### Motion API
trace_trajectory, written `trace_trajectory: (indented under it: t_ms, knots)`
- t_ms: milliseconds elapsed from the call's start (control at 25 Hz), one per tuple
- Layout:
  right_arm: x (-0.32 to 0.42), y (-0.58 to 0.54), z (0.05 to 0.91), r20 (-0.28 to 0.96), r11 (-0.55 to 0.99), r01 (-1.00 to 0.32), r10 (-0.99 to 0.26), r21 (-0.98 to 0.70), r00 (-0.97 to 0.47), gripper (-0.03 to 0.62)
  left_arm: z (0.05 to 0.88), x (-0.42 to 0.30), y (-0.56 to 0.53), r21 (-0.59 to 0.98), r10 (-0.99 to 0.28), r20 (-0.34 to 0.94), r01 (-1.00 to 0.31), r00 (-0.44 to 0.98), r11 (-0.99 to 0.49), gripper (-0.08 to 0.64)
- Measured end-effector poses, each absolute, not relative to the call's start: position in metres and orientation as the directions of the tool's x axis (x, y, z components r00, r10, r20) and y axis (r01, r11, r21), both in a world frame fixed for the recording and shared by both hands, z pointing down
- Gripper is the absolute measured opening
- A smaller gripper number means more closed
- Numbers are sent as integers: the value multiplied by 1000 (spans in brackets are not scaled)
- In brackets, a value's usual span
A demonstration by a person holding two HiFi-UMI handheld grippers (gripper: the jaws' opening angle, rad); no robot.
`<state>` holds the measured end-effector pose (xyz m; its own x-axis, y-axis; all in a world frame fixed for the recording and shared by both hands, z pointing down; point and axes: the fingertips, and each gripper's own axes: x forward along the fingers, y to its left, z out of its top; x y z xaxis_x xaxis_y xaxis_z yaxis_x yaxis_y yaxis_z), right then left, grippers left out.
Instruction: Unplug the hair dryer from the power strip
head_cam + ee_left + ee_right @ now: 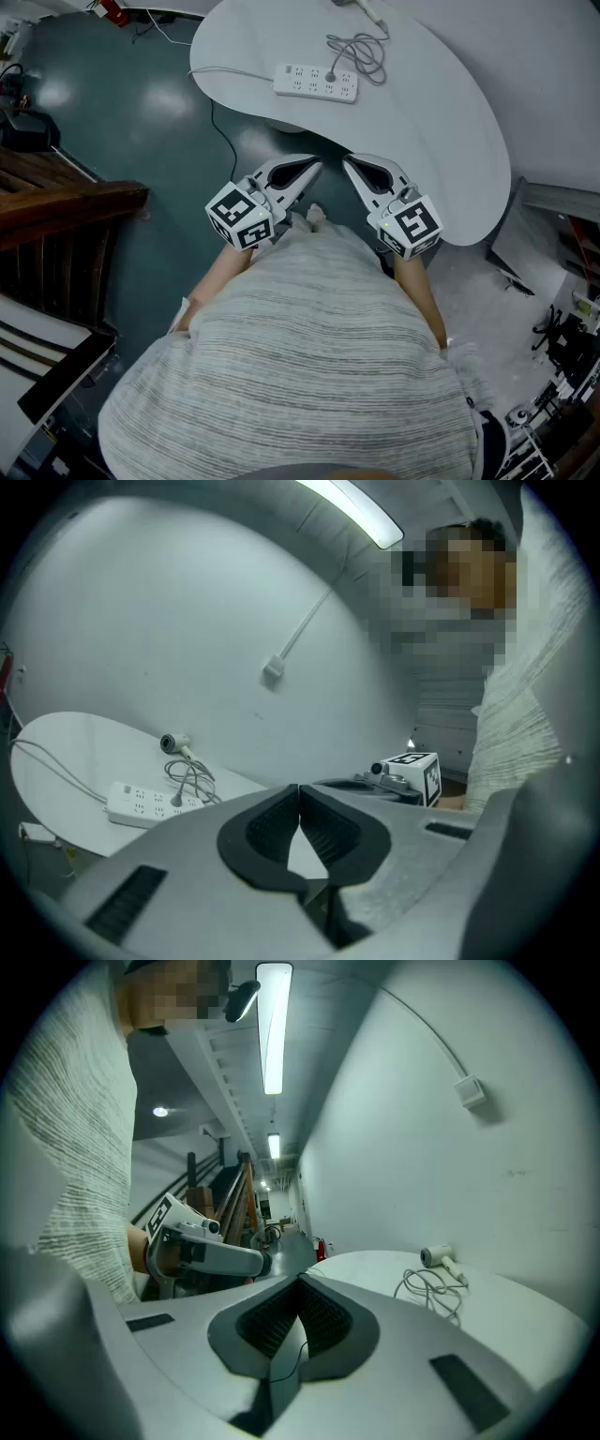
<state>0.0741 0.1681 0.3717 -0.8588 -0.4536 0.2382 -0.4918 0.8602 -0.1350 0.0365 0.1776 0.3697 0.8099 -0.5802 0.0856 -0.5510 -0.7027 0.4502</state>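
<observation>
Left gripper (pixel 313 168) and right gripper (pixel 350 165) pressed together, empty; plug (pixel 330 78) in power strip (pixel 295 81).

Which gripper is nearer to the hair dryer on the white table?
Right, by a little. The right gripper hangs short of the table, almost straight below the hair dryer in the head view; the left gripper hangs beside it, farther left.

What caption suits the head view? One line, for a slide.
Both shut, left gripper and right gripper hover short of the table; hair dryer plug in power strip.
</observation>
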Motion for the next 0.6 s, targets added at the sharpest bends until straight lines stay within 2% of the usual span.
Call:
trace_trajectory:
  t_ms: [400,600]
  knots:
    - [77,173,366,234,875,-468,-433,-122,-870,25,367,42,189,449,-579,94,-554,810,-701,8]
    - [72,180,357,181,895,-425,-399,-134,-899,26,366,42,191,443,-581,99,-559,808,-701,8]
